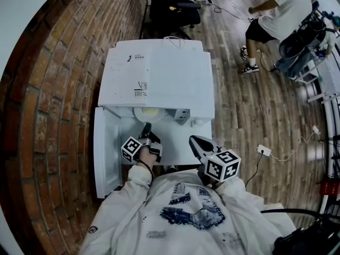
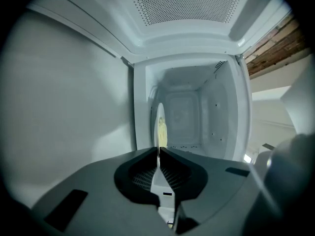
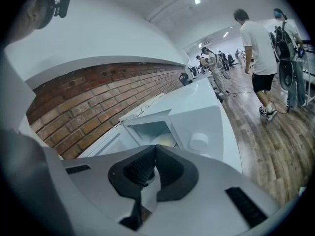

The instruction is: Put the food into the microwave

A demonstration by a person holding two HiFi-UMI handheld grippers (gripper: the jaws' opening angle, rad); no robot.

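A white plate (image 1: 151, 114) with yellow food lies at the mouth of the white microwave (image 1: 159, 73), whose door (image 1: 106, 153) hangs open to the left. My left gripper (image 1: 144, 136) is shut on the plate's near rim. In the left gripper view the plate (image 2: 160, 124) shows edge-on, running from between the left gripper's (image 2: 158, 154) jaws toward the cavity (image 2: 184, 114). My right gripper (image 1: 199, 144) hangs to the right of the microwave's front, shut and holding nothing. The right gripper view shows the right gripper (image 3: 155, 150), the microwave (image 3: 197, 117) and the plate (image 3: 165, 140) inside the opening.
A brick wall (image 1: 58, 89) runs along the left. A black office chair (image 1: 172, 7) stands behind the microwave. A person (image 1: 276, 20) stands on the wooden floor at the back right. A power strip (image 1: 264, 151) with a cable lies on the floor to the right.
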